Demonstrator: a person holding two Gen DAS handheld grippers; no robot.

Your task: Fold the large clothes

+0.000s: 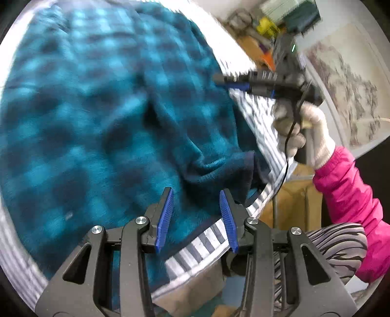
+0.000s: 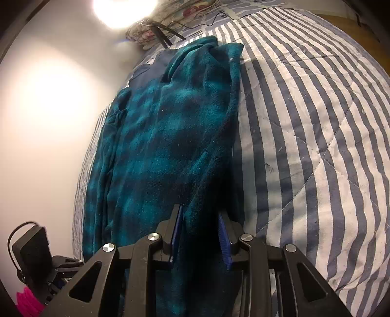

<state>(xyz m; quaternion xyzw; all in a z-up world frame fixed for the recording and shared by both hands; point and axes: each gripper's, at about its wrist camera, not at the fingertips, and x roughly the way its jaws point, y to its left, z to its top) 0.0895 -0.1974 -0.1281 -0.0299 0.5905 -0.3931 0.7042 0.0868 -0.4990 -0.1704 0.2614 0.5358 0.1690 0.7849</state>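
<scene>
A teal plaid fleece garment [image 1: 102, 117] lies spread lengthwise on a bed under a blue-and-white striped quilt [image 2: 304, 136]. My left gripper [image 1: 197, 219] hovers over the garment's near hem at the quilt's edge. Its blue pads [image 1: 165, 214] stand apart, and cloth lies below them, not pinched. My right gripper [image 2: 199, 234] sits at the garment's other long edge. A raised fold of fleece [image 2: 195, 195] fills the gap between its pads. In the left wrist view the right gripper [image 1: 226, 83] is blurred and held by a gloved hand [image 1: 307, 126] in a pink sleeve [image 1: 348, 190].
A white wall [image 2: 48, 122] runs along the bed's far side under a bright lamp [image 2: 121, 9]. A flowered pillow [image 2: 170, 17] and cables lie at the bed's head. Cluttered shelves [image 1: 280, 22] and a cardboard box [image 1: 292, 195] stand beside the bed, near the person's zebra-patterned leg [image 1: 336, 243].
</scene>
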